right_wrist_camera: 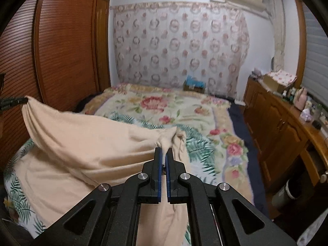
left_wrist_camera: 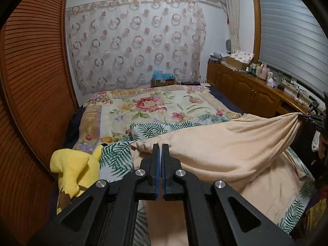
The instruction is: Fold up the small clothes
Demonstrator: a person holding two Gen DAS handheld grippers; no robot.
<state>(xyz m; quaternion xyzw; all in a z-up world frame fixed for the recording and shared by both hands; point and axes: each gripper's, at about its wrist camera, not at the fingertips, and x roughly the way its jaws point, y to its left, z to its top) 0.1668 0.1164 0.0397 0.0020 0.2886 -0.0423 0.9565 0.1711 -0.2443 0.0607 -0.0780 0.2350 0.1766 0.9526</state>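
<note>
A peach-coloured garment (left_wrist_camera: 235,149) hangs stretched between my two grippers above the bed, its lower part resting on the palm-leaf sheet (left_wrist_camera: 114,155). My left gripper (left_wrist_camera: 161,146) is shut on one edge of the garment. My right gripper (right_wrist_camera: 164,150) is shut on a bunched corner of the same garment (right_wrist_camera: 86,143). In the left wrist view the right gripper (left_wrist_camera: 307,117) shows at the far right, pinching the cloth. In the right wrist view the left gripper (right_wrist_camera: 22,100) shows at the far left, pinching the other corner.
A floral blanket (left_wrist_camera: 147,106) covers the far half of the bed. A yellow plush toy (left_wrist_camera: 75,168) lies at the bed's left edge. A slatted wooden wardrobe (left_wrist_camera: 30,82) stands on the left. Wooden cabinets (right_wrist_camera: 283,127) with clutter line the right wall.
</note>
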